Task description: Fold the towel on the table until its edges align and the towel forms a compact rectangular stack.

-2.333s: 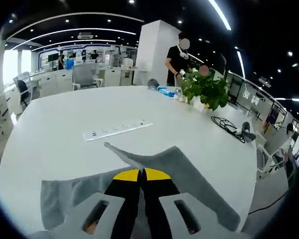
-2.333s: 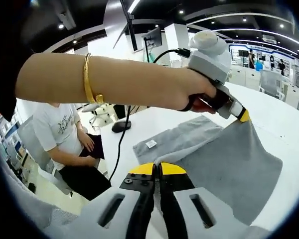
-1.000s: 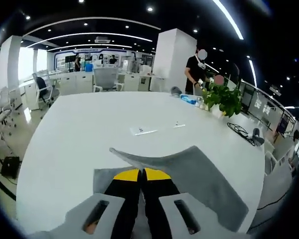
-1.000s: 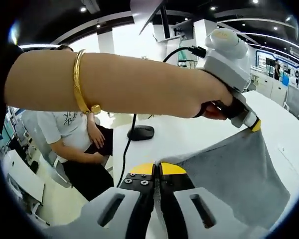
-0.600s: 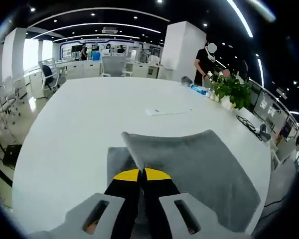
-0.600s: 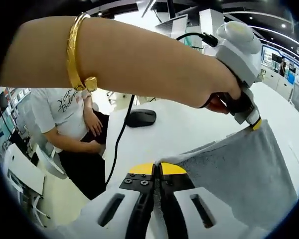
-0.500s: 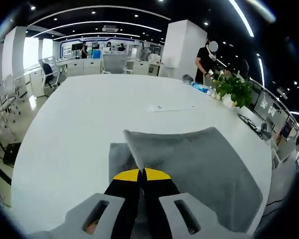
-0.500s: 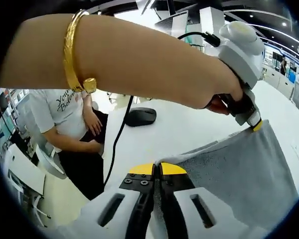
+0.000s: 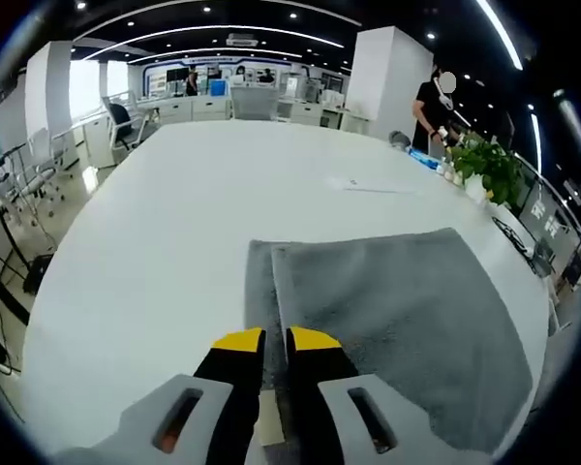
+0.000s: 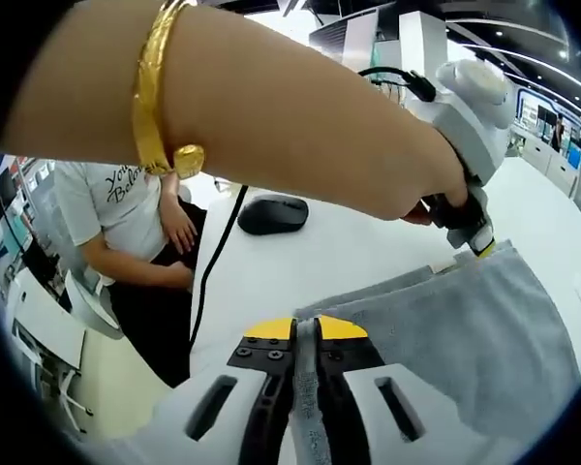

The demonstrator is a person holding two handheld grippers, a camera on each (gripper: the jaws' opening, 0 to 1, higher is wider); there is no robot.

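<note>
Your towel lies folded in two layers on the white counter, the upper layer set slightly in from the lower one's left edge. Your left hand-held gripper sits at the near left corner, its jaws a narrow gap apart with no cloth between the tips. Your right hand-held gripper pinches the towel's near edge between closed jaws.

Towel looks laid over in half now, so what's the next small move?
Probably open the right gripper and back both off. The towel lies flat on the table, top layer nearly covering the lower; the left gripper already looks parted.
</note>
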